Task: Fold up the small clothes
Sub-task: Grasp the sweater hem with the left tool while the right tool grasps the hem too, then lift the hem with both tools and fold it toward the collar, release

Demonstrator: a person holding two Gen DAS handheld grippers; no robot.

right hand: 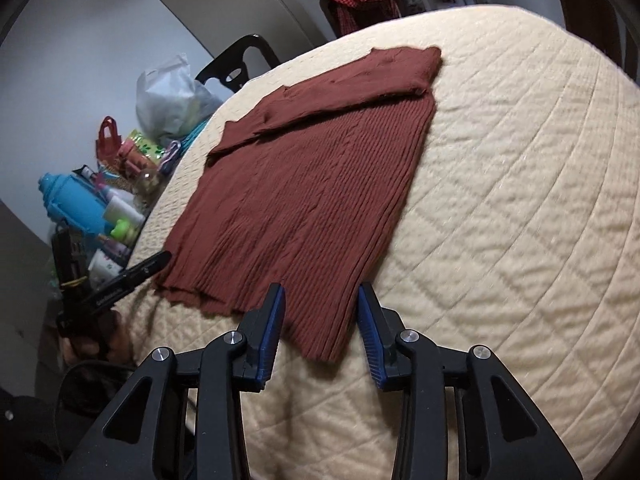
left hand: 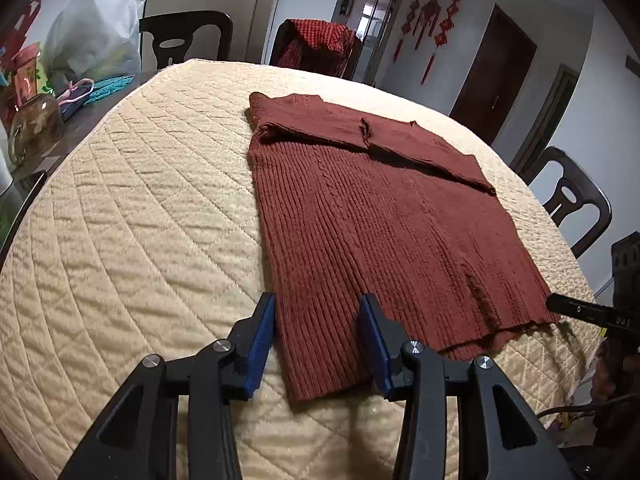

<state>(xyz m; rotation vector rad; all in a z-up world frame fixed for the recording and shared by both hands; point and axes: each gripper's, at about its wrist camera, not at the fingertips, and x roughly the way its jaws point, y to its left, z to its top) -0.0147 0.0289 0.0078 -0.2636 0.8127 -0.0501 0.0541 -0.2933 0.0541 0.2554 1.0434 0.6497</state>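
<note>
Sweater lay flat, sleeves folded across; left gripper and right gripper unclenched, straddling hem corners for next fold.

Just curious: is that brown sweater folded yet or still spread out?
Partly folded: the sweater lies flat, both sleeves folded across its chest, body still full length.

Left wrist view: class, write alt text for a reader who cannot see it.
A rust-brown ribbed sweater, sleeves folded across its chest, lies flat on a cream quilted table cover. The left gripper stands open over the sweater's near left hem corner; the right gripper reaches in at the other corner.
</note>
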